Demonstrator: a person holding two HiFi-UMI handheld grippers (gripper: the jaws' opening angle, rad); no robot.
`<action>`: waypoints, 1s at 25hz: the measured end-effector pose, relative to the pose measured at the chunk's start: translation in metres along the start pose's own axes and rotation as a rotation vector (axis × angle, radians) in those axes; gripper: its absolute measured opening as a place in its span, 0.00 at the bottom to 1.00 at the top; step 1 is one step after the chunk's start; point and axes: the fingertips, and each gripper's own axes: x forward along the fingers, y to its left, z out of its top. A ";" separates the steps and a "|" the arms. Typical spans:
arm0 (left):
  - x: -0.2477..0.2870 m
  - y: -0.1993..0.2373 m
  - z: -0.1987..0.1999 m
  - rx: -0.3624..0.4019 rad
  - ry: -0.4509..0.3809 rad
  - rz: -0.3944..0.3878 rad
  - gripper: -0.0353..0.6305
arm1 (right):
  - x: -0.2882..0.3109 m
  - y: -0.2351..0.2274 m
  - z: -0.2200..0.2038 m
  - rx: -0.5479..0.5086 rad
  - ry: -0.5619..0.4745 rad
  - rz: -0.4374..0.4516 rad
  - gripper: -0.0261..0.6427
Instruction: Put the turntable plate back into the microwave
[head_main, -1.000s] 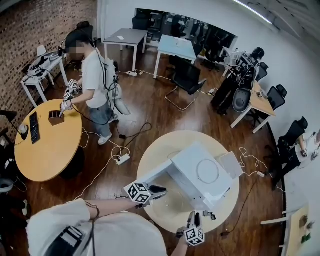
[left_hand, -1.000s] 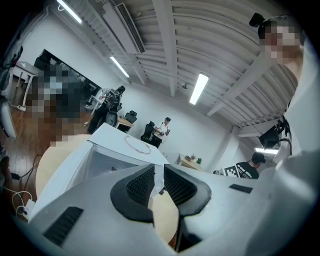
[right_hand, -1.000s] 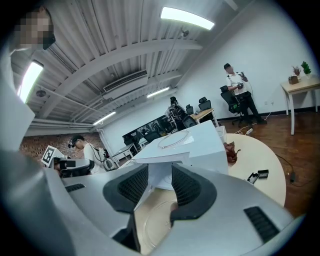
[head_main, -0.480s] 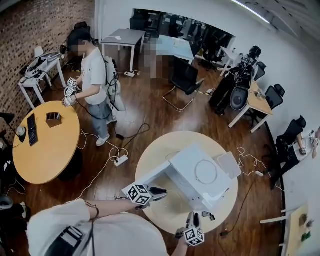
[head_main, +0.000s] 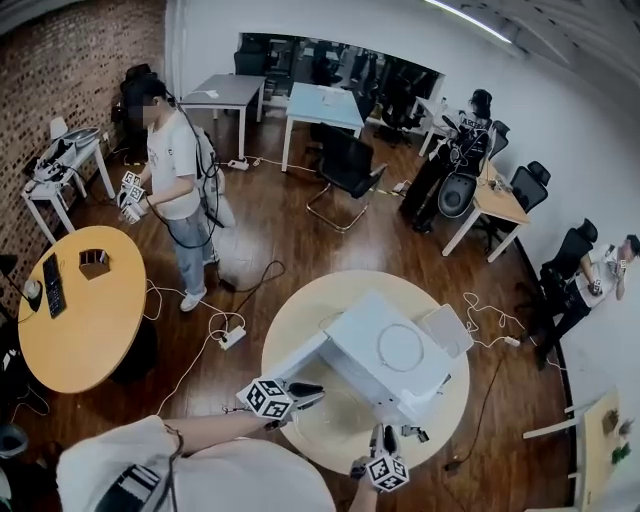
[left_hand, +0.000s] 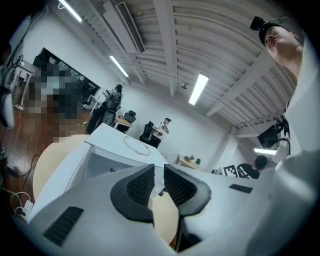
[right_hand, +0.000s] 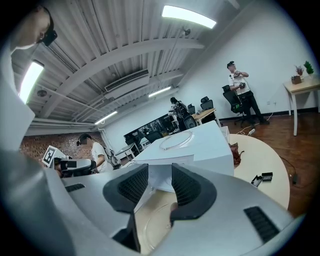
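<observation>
A white microwave (head_main: 400, 375) stands on the round pale table (head_main: 300, 310), its door (head_main: 295, 356) swung open to the left. A thin clear circle (head_main: 398, 348) lies on its top, also seen in the gripper views (left_hand: 137, 146) (right_hand: 176, 141). A clear glass plate (right_hand: 150, 220) lies flat on the table just below my right gripper (right_hand: 160, 185), whose jaws stand apart with nothing between them. My left gripper (left_hand: 159, 182) faces the open cavity (left_hand: 100, 165) with a narrow gap between its pads. In the head view both grippers (head_main: 318, 390) (head_main: 383, 432) hover at the table's near edge.
A small black part (head_main: 418, 433) lies on the table right of the microwave, with a flat white slab (head_main: 445, 330) behind it. A person (head_main: 175, 170) holding grippers stands by an orange round table (head_main: 80, 310). Cables and a power strip (head_main: 232, 336) lie on the floor.
Both my grippers have stayed put. The person at the far left has stepped away from the orange table, and the head view has shifted slightly.
</observation>
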 end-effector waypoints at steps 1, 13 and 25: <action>0.000 0.000 0.000 0.000 -0.001 0.001 0.12 | 0.001 0.001 -0.001 -0.001 0.002 0.003 0.24; 0.001 0.000 0.000 0.007 0.011 0.009 0.12 | 0.003 -0.003 -0.005 0.018 0.001 0.004 0.24; -0.005 -0.005 -0.003 0.010 -0.002 -0.005 0.12 | -0.005 0.000 -0.012 0.026 -0.003 -0.002 0.24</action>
